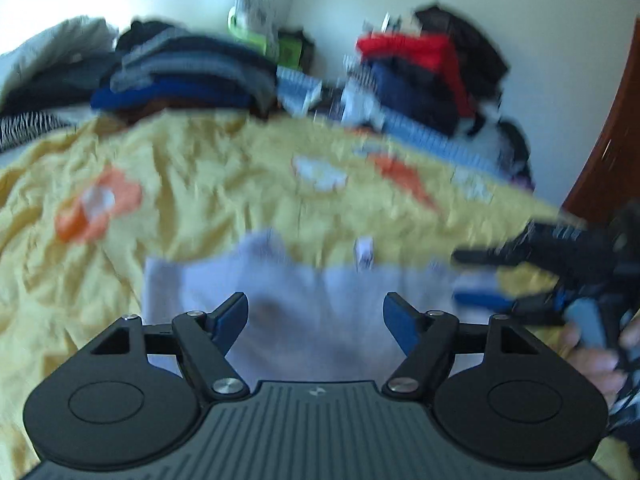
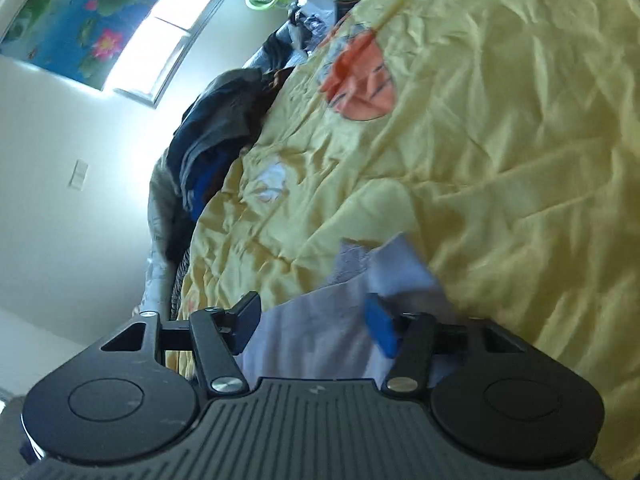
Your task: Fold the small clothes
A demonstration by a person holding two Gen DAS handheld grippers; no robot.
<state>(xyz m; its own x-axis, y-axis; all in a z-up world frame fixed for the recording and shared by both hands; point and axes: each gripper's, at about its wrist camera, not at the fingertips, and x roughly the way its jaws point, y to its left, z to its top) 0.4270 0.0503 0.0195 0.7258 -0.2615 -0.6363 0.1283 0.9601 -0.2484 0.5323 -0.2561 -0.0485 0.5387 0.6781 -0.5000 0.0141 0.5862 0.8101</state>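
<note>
A small pale lilac garment point(image 1: 312, 288) lies on a wrinkled yellow bedspread point(image 1: 200, 180) printed with orange and white shapes. My left gripper point(image 1: 316, 312) is open above the garment's near part, its blue pads wide apart and nothing pinched. At the right of the left wrist view, my right gripper point(image 1: 472, 278) reaches in over the garment's right edge, blurred, with its fingers apart. In the right wrist view the right gripper point(image 2: 314, 320) stands open. The garment point(image 2: 320, 340) lies between and beyond its fingers, with one corner raised. The bedspread point(image 2: 500, 140) fills that view.
Stacks of folded dark and blue clothes point(image 1: 188, 76) and a red and navy pile point(image 1: 412, 72) sit at the bed's far side. A hand point(image 1: 592, 356) holds the right gripper. A brown wooden edge point(image 1: 616, 140) stands at the right. Dark clothes point(image 2: 216, 128) lie below a window point(image 2: 172, 36).
</note>
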